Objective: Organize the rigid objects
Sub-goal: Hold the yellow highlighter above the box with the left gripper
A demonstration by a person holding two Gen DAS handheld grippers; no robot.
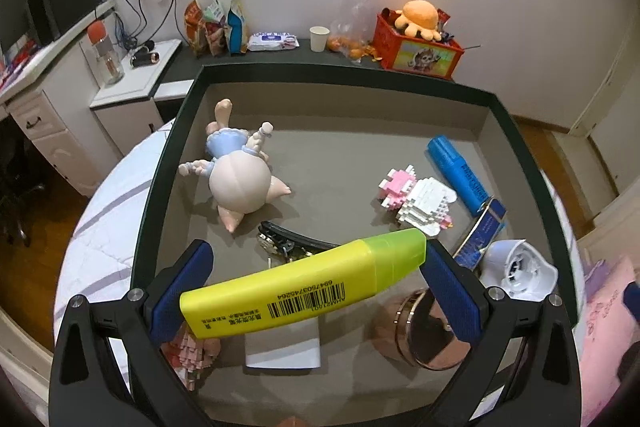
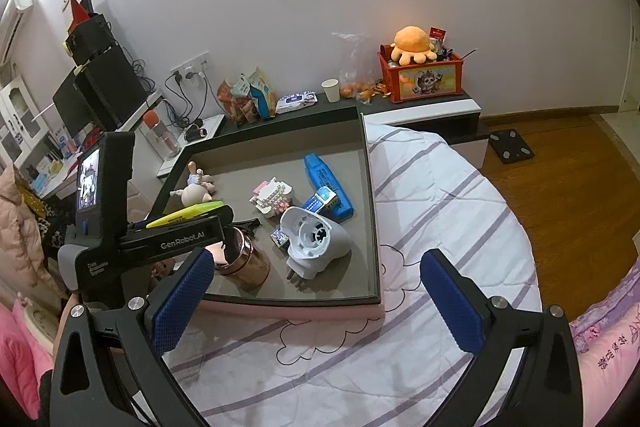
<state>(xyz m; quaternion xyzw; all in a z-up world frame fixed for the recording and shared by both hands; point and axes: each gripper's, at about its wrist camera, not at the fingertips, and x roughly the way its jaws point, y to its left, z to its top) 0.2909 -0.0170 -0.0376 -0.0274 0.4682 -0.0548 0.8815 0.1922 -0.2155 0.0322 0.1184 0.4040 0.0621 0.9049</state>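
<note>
Under the left gripper (clamping highlighter), hair clip half-hidden

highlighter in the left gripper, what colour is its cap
The highlighter has a lime green cap on a yellow body, clearest in the left wrist view.

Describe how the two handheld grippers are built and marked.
Both have black angular arms with silver screws and blue textured pads. The right wrist view shows the left gripper with a black body, small screen and white "GenRobot.AI" lettering. The right gripper matches.
</note>
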